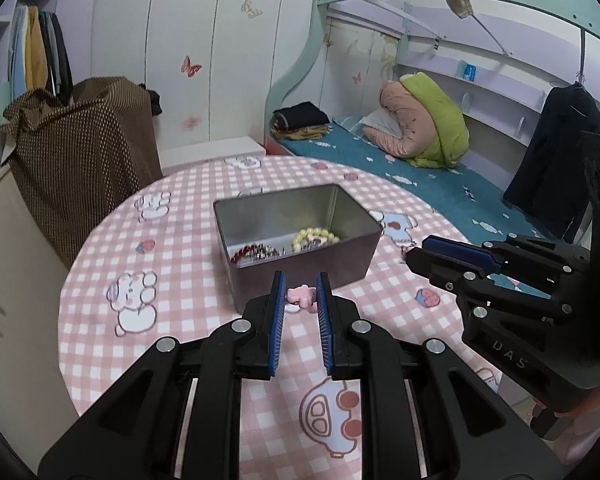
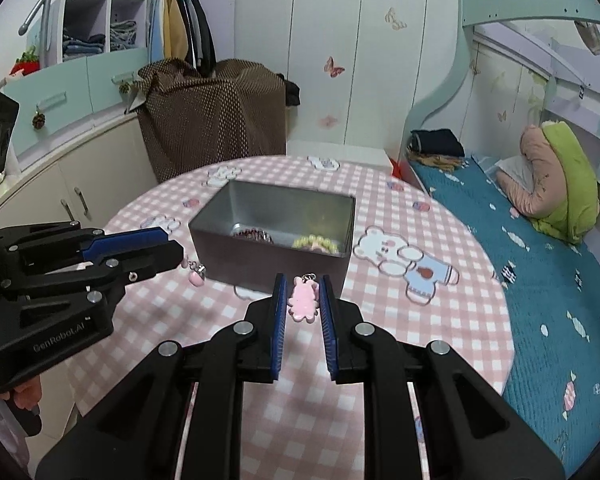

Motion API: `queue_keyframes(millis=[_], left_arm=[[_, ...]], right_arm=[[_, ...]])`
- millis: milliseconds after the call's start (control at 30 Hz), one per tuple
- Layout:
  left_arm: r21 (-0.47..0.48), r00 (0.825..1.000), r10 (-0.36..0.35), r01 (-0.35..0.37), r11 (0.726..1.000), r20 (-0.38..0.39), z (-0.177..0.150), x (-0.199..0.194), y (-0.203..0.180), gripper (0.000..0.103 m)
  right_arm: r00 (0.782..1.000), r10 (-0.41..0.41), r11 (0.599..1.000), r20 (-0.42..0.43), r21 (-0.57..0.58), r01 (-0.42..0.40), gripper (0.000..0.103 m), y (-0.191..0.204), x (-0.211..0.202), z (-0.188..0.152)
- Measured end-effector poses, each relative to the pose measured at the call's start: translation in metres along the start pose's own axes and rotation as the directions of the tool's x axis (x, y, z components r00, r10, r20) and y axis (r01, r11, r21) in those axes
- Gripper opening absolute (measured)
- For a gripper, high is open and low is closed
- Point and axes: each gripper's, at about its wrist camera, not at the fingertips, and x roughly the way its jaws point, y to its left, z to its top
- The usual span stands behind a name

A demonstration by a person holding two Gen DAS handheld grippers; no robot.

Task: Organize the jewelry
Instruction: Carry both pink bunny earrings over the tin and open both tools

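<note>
A grey metal tin (image 1: 300,256) stands in the middle of the round table; it also shows in the right wrist view (image 2: 272,236). Inside lie a yellow bead bracelet (image 1: 315,237) and a red bracelet (image 1: 252,252). My left gripper (image 1: 301,294) is shut on a pink charm (image 1: 300,298) just in front of the tin; the charm hangs from it in the right wrist view (image 2: 196,276). My right gripper (image 2: 303,298) is shut on a pink bear charm (image 2: 303,300), also just in front of the tin.
The table has a pink checked cloth (image 1: 172,312) with cartoon bears. A brown dotted cover (image 1: 80,152) drapes furniture behind the table. A bed with a teal sheet (image 1: 420,176) lies to the right. The right gripper body (image 1: 520,280) sits at the table's right edge.
</note>
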Motion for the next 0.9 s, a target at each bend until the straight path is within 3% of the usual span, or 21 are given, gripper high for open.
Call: queue_keyframes(millis=[500,900], left_arm=[[-0.005,0.998,0.014,-0.013,1.0,0.062,0.041,0.013,0.01,0.016],[-0.04,1.0,0.006,-0.005,0.999,0.018,0.052,0.055,0.027,0.016]], right_arm=[[0.999,0.019,1.0,0.046,0.0,-0.019,0.016,-0.008,0.02,0.033],[0.999,0.044,0.999,0.004,0.001,-0.044,0.016,-0.011,0.055,0.045]])
